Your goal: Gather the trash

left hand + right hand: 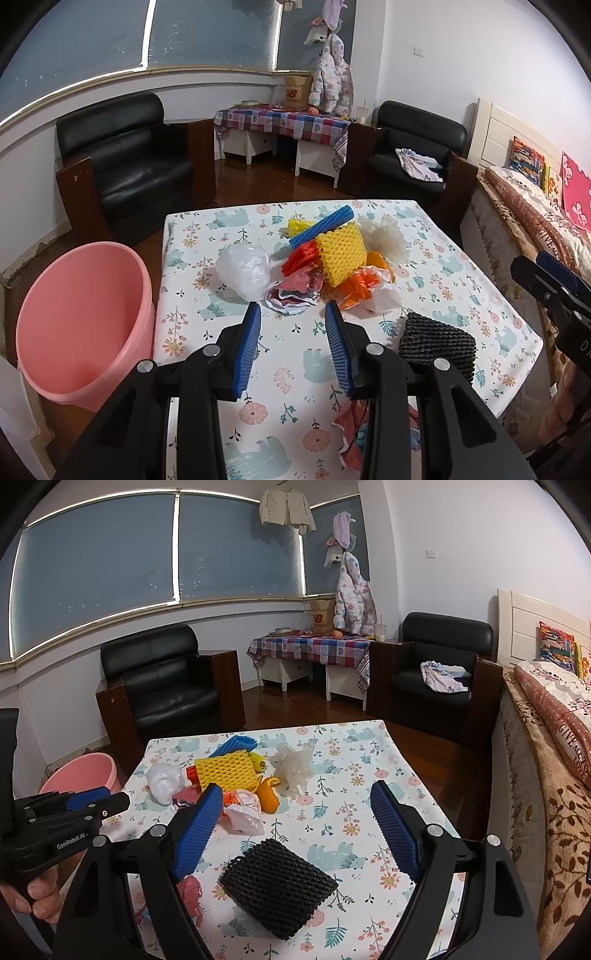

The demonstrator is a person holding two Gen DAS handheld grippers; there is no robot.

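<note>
A heap of trash lies on the table (295, 369) with the flowered cloth: a white plastic bag (243, 271), crumpled red-and-white paper (295, 291), a yellow foam net (341, 254), a blue foam net (321, 226), orange pieces (356, 290) and a white foam net (384, 236). A black foam net (437, 341) (277, 880) lies nearer. My left gripper (293, 310) is open and empty just short of the crumpled paper. My right gripper (297, 792) is open and empty above the black net. A pink bucket (85, 321) (83, 773) stands on the floor left of the table.
Another crumpled red wrapper (354, 432) lies near the table's front edge under my left gripper. Two black armchairs (129, 162) (413, 155) and a side table with a checked cloth (280, 122) stand beyond. A bed (546, 760) runs along the right.
</note>
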